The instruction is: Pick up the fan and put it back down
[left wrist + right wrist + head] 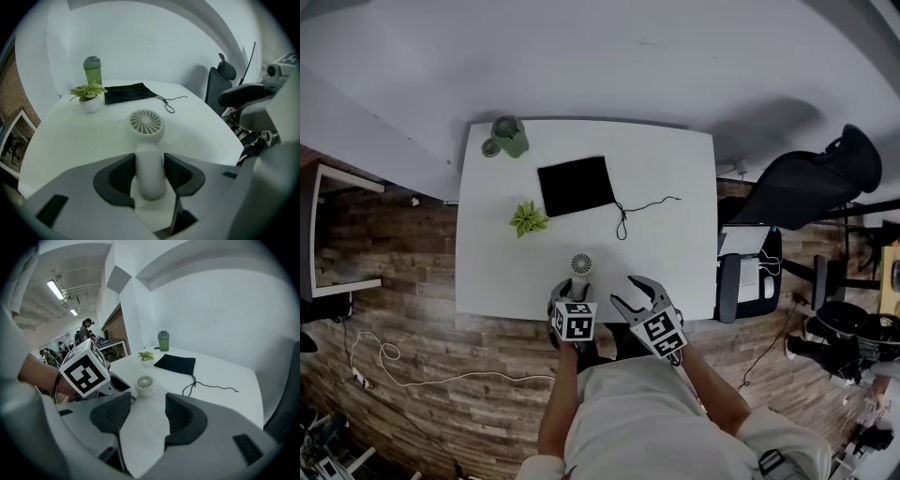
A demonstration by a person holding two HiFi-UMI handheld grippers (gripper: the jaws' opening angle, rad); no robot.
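While the left gripper clamps the fan by its smooth handle and the right gripper hangs open, the head may tilt or slip.

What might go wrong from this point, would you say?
The left gripper holds the fan by its smooth round handle, with the head beyond the jaws; it may tilt or slip on lifting.
The fan is near the table's front edge, so a careless set-down might drop it.
The open right gripper hovers close by and could bump it.
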